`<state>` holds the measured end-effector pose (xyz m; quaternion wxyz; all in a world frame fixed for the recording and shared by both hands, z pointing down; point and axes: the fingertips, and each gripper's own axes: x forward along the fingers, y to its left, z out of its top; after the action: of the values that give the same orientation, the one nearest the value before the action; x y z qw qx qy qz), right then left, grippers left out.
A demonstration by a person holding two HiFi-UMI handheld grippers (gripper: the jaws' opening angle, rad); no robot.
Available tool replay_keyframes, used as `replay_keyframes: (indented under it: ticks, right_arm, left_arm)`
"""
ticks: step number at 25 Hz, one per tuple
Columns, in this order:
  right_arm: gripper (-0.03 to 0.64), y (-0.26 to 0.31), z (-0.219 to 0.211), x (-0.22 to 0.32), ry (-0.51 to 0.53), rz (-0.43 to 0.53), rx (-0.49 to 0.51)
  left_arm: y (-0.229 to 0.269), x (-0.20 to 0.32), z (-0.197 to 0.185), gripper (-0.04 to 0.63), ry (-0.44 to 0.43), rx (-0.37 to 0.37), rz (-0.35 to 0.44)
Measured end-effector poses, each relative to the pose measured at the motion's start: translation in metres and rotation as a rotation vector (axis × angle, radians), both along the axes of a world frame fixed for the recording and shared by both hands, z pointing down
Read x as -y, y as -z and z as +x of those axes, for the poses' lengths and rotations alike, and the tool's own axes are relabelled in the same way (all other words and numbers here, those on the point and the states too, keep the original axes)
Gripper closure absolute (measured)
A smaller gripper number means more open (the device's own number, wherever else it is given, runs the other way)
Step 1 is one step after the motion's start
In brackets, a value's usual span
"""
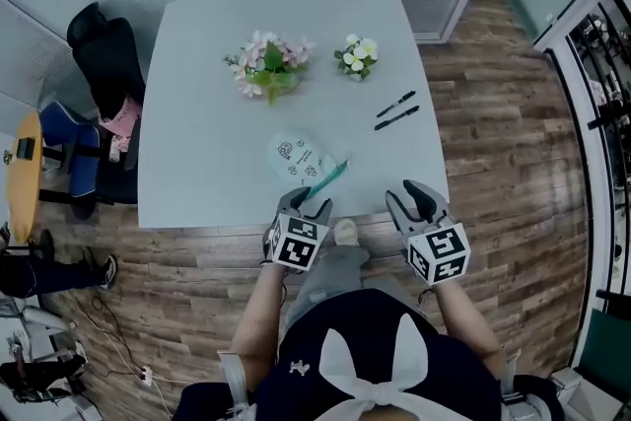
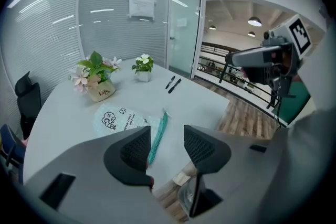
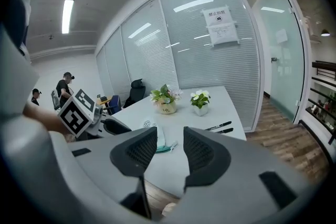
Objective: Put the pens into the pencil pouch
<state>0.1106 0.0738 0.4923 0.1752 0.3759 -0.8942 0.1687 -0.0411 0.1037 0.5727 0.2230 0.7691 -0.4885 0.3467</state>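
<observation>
Two black pens (image 1: 397,117), parallel and just apart, on the pale table's (image 1: 197,104) right half, flat mint pencil pouch (image 1: 299,158) with cartoon print and teal zip near the front edge, left gripper (image 1: 306,206) and right gripper (image 1: 411,198) both empty, jaws apart.

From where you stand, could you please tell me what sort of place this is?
Probably an office meeting room: glass partition walls with blinds, a large pale table, and a black office chair beside it.

Two black pens (image 1: 396,118) side by side, well apart from flat, pale, teal-zipped pouch (image 1: 299,159)
</observation>
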Motion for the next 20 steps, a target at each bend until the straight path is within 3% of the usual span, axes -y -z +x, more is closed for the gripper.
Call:
replay_keyframes:
  ticks: [10,20]
  right_arm:
    - [0.457,-0.016,-0.008,0.022,-0.026,-0.033,-0.042]
    - [0.457,-0.022,-0.009,0.033,-0.048,-0.051,-0.048]
  left_arm:
    - [-0.061,0.023,-0.007,0.393,-0.126,0.13,-0.106]
    - [-0.098,0.03,-0.013,0.418,-0.139,0.162,-0.186]
